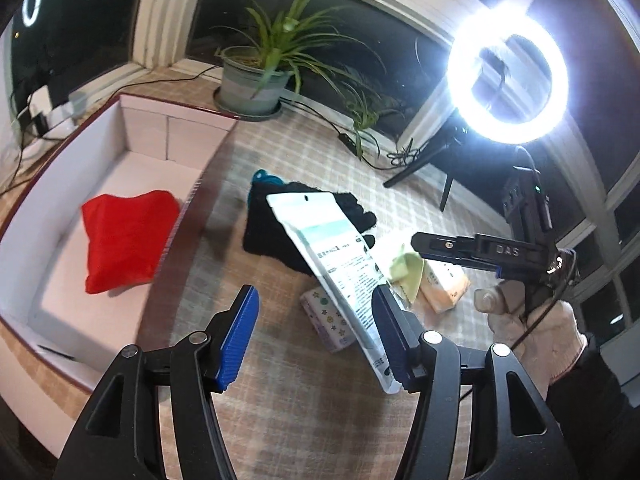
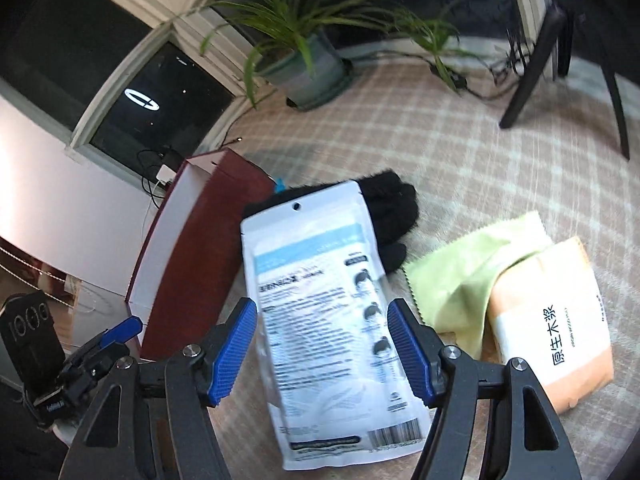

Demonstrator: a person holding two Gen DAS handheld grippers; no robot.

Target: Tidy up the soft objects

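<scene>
A flat white printed packet [image 2: 332,304] lies tilted between the blue pads of my open right gripper [image 2: 324,344]; whether it rests on the cloth or is lifted I cannot tell. In the left wrist view the same packet [image 1: 340,260] leans against the right pad of my open left gripper [image 1: 316,336]. Black gloves [image 1: 276,224] lie behind it, also in the right wrist view [image 2: 392,208]. A red cushion [image 1: 124,236] lies inside the white box [image 1: 60,308]. A green cloth [image 2: 472,268] drapes over an orange tissue pack [image 2: 556,328].
A star-patterned tissue pack [image 1: 328,320] lies on the checked cloth. The box has a dark red outer wall [image 2: 200,248]. A potted plant [image 1: 256,80], a ring light [image 1: 508,76] on a tripod and cables stand at the far edge by the window.
</scene>
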